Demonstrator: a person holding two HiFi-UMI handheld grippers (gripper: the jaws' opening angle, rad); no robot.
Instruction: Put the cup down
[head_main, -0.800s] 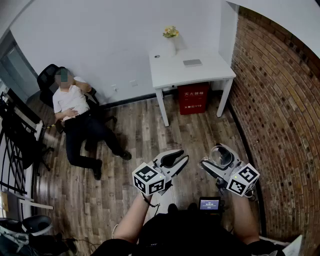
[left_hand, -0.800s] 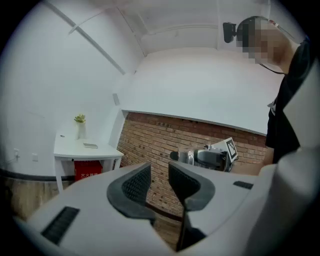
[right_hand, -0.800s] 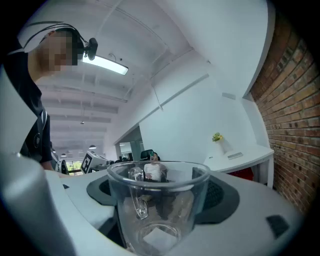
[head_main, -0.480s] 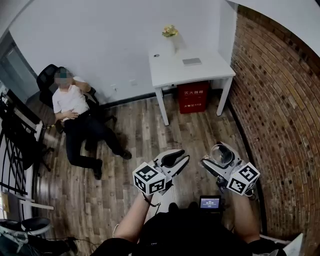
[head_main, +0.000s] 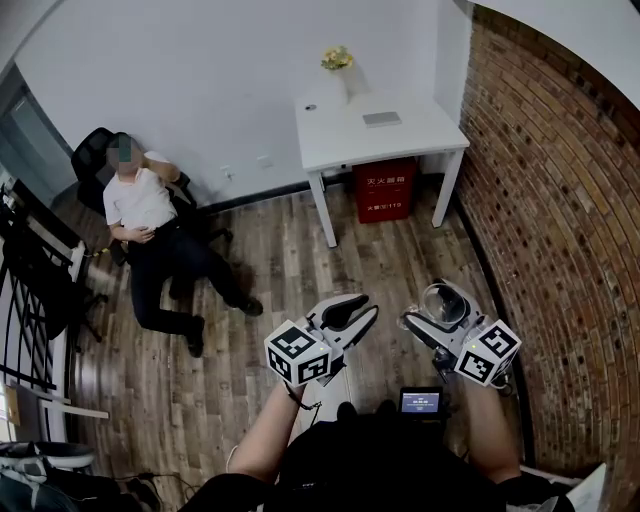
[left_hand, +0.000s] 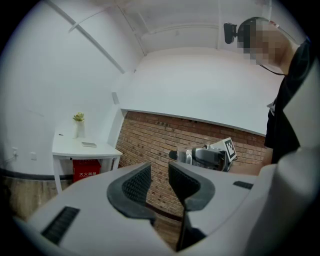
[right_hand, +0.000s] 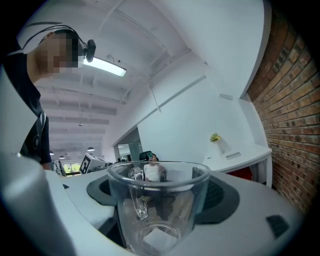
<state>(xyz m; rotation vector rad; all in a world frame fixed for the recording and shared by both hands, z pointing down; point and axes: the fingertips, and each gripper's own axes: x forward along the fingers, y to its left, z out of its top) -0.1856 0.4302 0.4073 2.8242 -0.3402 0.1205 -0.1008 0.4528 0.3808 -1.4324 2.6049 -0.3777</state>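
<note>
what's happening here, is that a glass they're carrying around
Yes. A person holds a claw in each hand. The right claw is clamped on a clear glass cup with a handle, held upright in the air above the wood floor. The left claw is slightly open with nothing in it. The cup is not yet set down; a white table stands ahead by the brick wall.

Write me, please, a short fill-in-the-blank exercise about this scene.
The right gripper grips a glass cup; the left gripper holds ____.
Under the white table stands a ____ box.
The wall at the head view's right is built of ____.
Missing words: nothing; red; brick.
</note>
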